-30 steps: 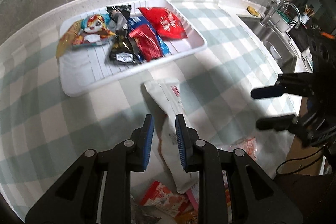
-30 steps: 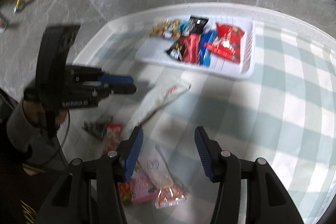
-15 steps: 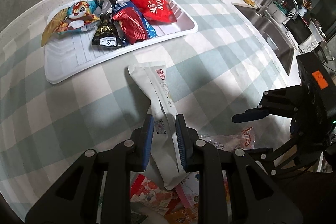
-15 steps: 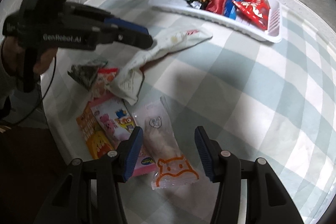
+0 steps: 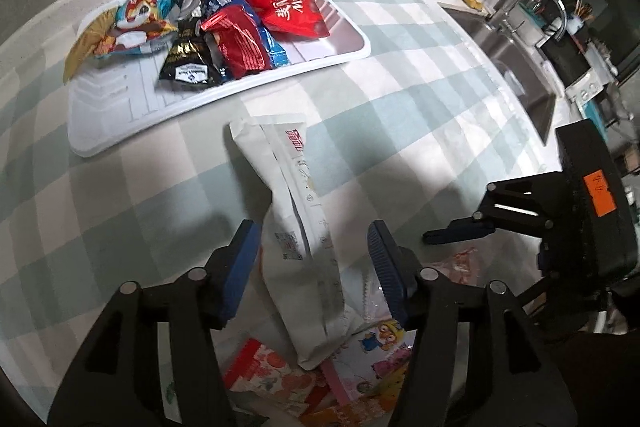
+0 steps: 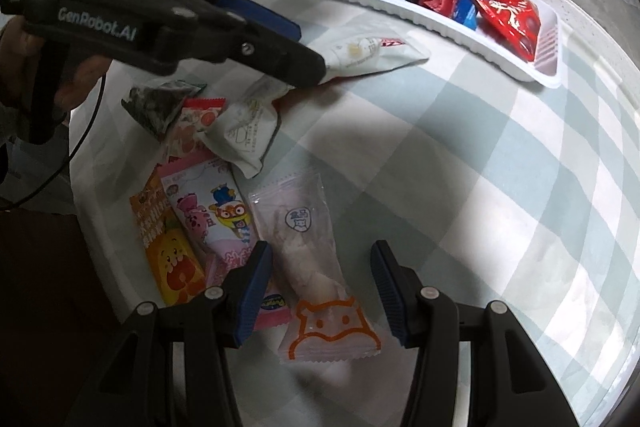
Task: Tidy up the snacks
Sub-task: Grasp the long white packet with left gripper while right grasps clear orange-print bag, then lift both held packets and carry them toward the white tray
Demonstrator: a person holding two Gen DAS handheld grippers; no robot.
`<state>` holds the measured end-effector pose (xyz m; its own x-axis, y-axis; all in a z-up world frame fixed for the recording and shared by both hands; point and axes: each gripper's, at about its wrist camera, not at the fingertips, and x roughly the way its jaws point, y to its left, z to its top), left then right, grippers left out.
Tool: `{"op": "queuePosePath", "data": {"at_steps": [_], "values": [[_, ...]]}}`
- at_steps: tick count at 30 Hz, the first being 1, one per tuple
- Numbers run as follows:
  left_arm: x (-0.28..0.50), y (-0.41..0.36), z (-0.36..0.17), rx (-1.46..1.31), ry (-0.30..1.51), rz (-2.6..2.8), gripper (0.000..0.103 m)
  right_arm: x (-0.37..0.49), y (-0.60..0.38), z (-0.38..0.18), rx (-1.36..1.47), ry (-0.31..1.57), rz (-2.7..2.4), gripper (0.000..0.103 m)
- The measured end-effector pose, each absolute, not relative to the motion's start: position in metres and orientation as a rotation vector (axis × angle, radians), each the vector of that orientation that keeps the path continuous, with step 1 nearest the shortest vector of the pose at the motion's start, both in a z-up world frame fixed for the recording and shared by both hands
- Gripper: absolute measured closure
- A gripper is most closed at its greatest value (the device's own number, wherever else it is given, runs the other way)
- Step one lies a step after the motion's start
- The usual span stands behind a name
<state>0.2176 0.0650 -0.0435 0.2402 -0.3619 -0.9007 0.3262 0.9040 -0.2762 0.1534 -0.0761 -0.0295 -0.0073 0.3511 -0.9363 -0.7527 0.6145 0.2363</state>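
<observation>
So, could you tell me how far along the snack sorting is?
Partly done: several packets, including the red bag, already lie in the white tray. The left gripper is opening around the long white packet; the right gripper straddles the clear hippo-print packet, open. The pink cartoon packet and its neighbours remain.

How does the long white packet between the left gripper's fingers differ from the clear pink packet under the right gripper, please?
The long white packet is opaque with red lettering and lies creased across other snacks; the clear pink packet is see-through with an orange animal print and lies flat on the checked cloth. The white one looks longer. Neither is in the white tray.
</observation>
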Motion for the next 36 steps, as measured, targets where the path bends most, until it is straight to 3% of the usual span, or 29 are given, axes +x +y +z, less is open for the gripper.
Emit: {"op": "queuePosePath", "data": {"at_steps": [19, 22, 23, 24, 28, 36], "values": [[0.221, 0.048, -0.069, 0.040, 1.268, -0.463, 0.048, 0.132, -0.048, -0.031, -0.583, 1.231, 0.926, 0.048], [0.219, 0.044, -0.071, 0.055, 1.260, -0.485, 0.049, 0.127, -0.044, -0.031, -0.599, 1.214, 0.933, 0.058], [0.218, 0.043, -0.072, 0.061, 1.257, -0.486, 0.056, 0.127, -0.044, -0.030, -0.599, 1.207, 0.931, 0.069], [0.217, 0.042, -0.074, 0.070, 1.256, -0.484, 0.062, 0.126, -0.044, -0.030, -0.591, 1.208, 0.925, 0.074], [0.217, 0.047, -0.079, 0.037, 1.261, -0.499, 0.083, 0.134, -0.051, -0.030, -0.507, 1.235, 0.921, 0.076], [0.217, 0.059, -0.072, -0.041, 1.238, -0.500, 0.085, 0.165, -0.081, -0.026, -0.269, 1.286, 0.876, 0.076]]}}
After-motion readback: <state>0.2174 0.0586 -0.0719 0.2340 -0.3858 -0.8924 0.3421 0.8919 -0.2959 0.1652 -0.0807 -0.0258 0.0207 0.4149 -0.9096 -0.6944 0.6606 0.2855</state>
